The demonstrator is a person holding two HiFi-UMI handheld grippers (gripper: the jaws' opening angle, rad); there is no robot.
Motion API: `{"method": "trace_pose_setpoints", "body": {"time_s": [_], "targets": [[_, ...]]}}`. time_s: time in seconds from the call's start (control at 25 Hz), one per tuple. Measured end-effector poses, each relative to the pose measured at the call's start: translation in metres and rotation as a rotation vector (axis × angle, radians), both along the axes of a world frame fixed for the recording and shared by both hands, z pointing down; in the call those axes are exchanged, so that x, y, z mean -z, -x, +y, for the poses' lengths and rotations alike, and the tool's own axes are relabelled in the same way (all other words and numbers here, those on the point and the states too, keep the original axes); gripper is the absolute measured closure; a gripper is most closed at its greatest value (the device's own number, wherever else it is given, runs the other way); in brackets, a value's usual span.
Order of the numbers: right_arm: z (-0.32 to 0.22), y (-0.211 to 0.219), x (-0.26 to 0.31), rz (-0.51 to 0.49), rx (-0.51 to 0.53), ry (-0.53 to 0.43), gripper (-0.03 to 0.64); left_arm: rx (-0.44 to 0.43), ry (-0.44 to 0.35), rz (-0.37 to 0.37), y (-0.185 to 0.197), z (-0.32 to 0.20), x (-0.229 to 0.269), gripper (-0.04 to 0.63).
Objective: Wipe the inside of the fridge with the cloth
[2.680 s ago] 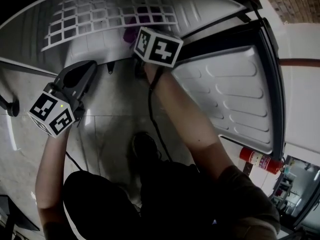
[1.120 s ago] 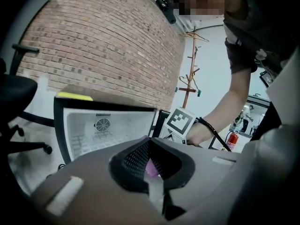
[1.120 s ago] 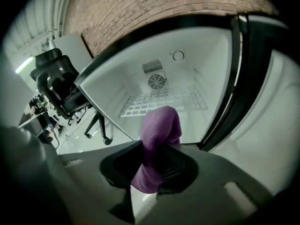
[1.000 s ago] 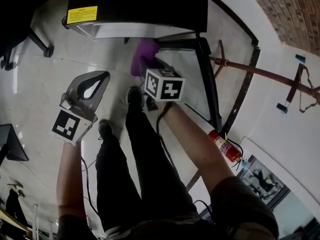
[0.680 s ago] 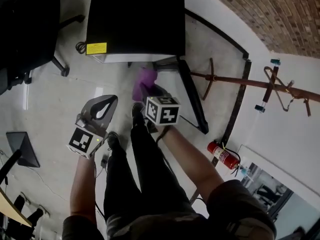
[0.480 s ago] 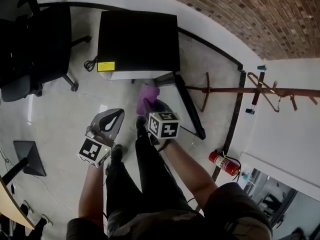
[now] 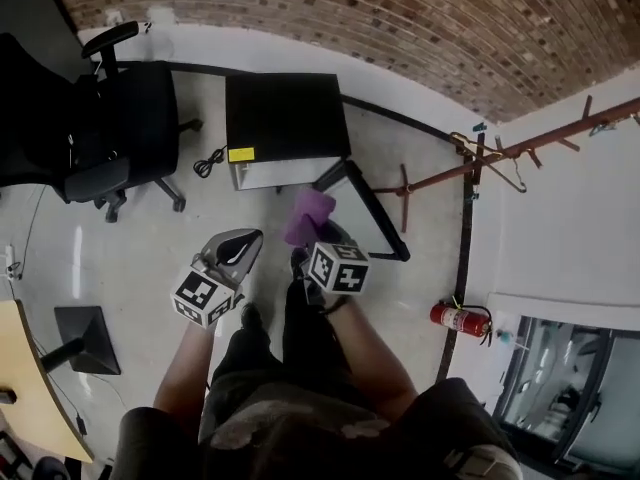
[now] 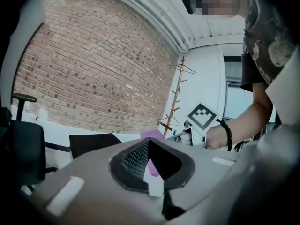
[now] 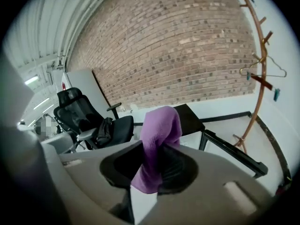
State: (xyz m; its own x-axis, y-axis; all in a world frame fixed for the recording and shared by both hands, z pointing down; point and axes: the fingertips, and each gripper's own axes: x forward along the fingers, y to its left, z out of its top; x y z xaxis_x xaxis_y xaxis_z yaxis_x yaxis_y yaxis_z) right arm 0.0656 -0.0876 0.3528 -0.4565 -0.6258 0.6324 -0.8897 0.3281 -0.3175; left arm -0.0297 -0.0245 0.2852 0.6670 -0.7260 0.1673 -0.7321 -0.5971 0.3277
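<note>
We stand upright and well back from the small fridge [image 7: 285, 118], whose door [image 7: 362, 208] hangs open toward our right. No wiping is under way: the cloth [image 9: 159, 139] is up in the air, well apart from the fridge and touching none of its surfaces. From here we cannot see into the cabinet, so we cannot judge how clean it is. If any wiping is left, we think it calls for crouching back down to the opening.

The right tool [image 7: 318, 236] is pinching the cloth, which bulges above the jaws in a rounded fold and trails below them. It is purple, soft and nappy, like towelling. The left tool [image 7: 245, 240] has its jaws pressed together at the tips with nothing between them.

The fridge is a low black box with a flat matte top and a yellow label at its pale front edge. It sits on a glossy light floor [image 7: 130, 258] under a rough brick wall [image 7: 350, 18].
</note>
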Motion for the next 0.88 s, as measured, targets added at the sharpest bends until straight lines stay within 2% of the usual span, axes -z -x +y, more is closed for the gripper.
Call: {"method": "trace_pose_setpoints", "body": {"time_s": [0.12, 0.28, 0.44, 0.56, 0.72, 0.88], "targets": [[0.037, -0.012, 0.040, -0.044, -0.070, -0.009, 0.540, -0.052, 0.014, 0.022, 0.000, 0.023, 0.011, 0.578], [0.071, -0.026, 0.071, -0.056, -0.056, -0.040, 0.540, -0.073, 0.013, 0.026, 0.002, 0.054, 0.025, 0.578], [0.090, -0.038, 0.071, -0.085, -0.104, -0.037, 0.540, -0.046, 0.009, 0.043, 0.003, 0.066, 0.028, 0.578], [0.111, -0.032, 0.072, -0.103, -0.108, -0.042, 0.540, -0.031, -0.020, 0.055, 0.002, 0.074, 0.039, 0.578], [0.152, -0.028, 0.079, -0.125, -0.089, -0.058, 0.540, -0.075, -0.051, 0.039, -0.008, 0.100, 0.055, 0.578], [0.211, -0.039, 0.083, -0.137, -0.112, -0.068, 0.540, -0.121, -0.055, 0.022, -0.017, 0.149, 0.059, 0.578]]}}
